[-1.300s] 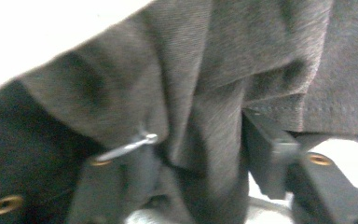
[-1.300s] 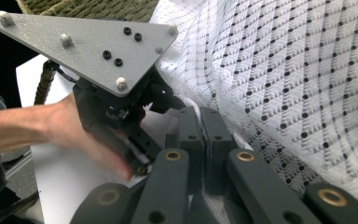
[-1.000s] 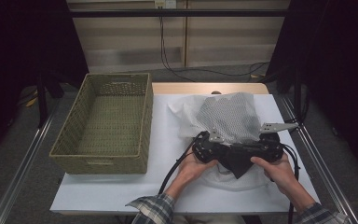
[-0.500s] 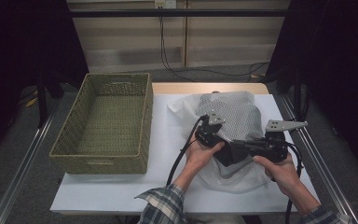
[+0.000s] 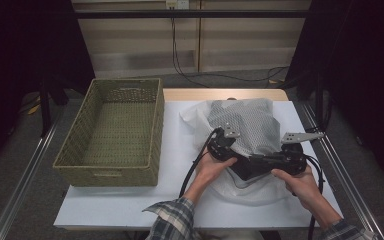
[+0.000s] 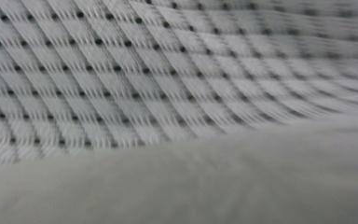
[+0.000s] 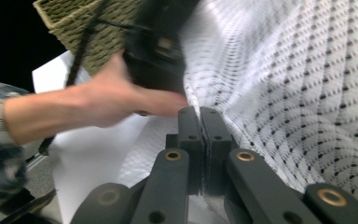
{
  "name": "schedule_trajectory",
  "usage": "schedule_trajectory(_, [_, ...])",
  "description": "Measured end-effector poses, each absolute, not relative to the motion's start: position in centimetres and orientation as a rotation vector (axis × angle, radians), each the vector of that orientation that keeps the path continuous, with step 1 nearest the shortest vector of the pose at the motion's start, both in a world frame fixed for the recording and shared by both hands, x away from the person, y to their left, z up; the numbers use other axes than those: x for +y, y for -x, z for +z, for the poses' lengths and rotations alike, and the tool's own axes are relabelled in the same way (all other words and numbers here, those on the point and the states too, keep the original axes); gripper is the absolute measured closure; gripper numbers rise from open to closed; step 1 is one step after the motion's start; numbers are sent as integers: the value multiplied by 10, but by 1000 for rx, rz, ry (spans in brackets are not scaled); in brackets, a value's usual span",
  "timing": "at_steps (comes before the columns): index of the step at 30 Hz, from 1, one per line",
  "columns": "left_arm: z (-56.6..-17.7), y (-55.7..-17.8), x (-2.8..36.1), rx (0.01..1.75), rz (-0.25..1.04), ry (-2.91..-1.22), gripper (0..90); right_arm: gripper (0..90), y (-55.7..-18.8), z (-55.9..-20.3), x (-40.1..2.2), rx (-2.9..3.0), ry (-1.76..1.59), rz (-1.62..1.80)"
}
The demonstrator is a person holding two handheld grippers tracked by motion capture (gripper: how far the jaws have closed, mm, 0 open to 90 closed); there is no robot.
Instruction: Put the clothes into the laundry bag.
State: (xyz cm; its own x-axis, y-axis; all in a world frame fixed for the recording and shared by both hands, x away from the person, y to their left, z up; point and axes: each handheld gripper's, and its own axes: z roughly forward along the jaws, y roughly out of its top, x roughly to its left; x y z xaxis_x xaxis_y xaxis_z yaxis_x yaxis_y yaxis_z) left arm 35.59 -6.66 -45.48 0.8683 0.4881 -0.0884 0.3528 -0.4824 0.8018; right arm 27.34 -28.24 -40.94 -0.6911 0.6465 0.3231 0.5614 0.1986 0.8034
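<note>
White table [image 5: 130, 205] bears basket [image 5: 111, 132]; right gripper [image 7: 200, 116] fingers pinch mesh cloth [image 5: 247, 125], left gripper's [image 5: 223, 145] just opening

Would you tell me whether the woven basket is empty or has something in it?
Empty: the basket shows only its bare woven floor.

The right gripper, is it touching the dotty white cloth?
Touching. In the right gripper view, the right gripper has its black jaws closed together on an edge of the white mesh cloth.

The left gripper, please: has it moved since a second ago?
Yes. The left gripper has moved up the cloth, farther from the table's near edge.
</note>
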Motion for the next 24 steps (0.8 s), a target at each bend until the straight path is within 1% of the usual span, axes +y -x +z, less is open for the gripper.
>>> schedule_trajectory(1, [-452, -353, -62, 588, 181, -2139, 643, 886, -274, -410, -284, 2361, -1200, 1521])
schedule_trajectory(3, [-450, -345, -55, 563, 165, -2114, 582, 886, -275, -410, -285, 2351, -1208, 1523])
schedule_trajectory(8, [-438, -323, -37, 521, 163, -2079, 519, 886, -276, -411, -286, 2346, -1216, 1518])
schedule_trajectory(10, [-434, -313, -35, 485, 143, -2064, 479, 886, -276, -411, -285, 2347, -1214, 1514])
schedule_trajectory(12, [-431, -302, -36, 457, 128, -2045, 470, 886, -276, -410, -285, 2346, -1213, 1514])
schedule_trajectory(16, [-433, -290, -51, 374, 99, -2056, 446, 886, -277, -410, -287, 2341, -1212, 1511])
schedule_trajectory(19, [-444, -291, -68, 336, 42, -2075, 396, 886, -277, -410, -289, 2336, -1217, 1509])
schedule_trajectory(20, [-449, -292, -74, 316, 26, -2103, 359, 886, -277, -410, -289, 2336, -1216, 1505])
schedule_trajectory(22, [-459, -294, -86, 312, 14, -2122, 298, 886, -277, -411, -290, 2340, -1216, 1499])
schedule_trajectory(24, [-466, -296, -93, 307, 26, -2163, 271, 886, -277, -411, -290, 2345, -1215, 1490])
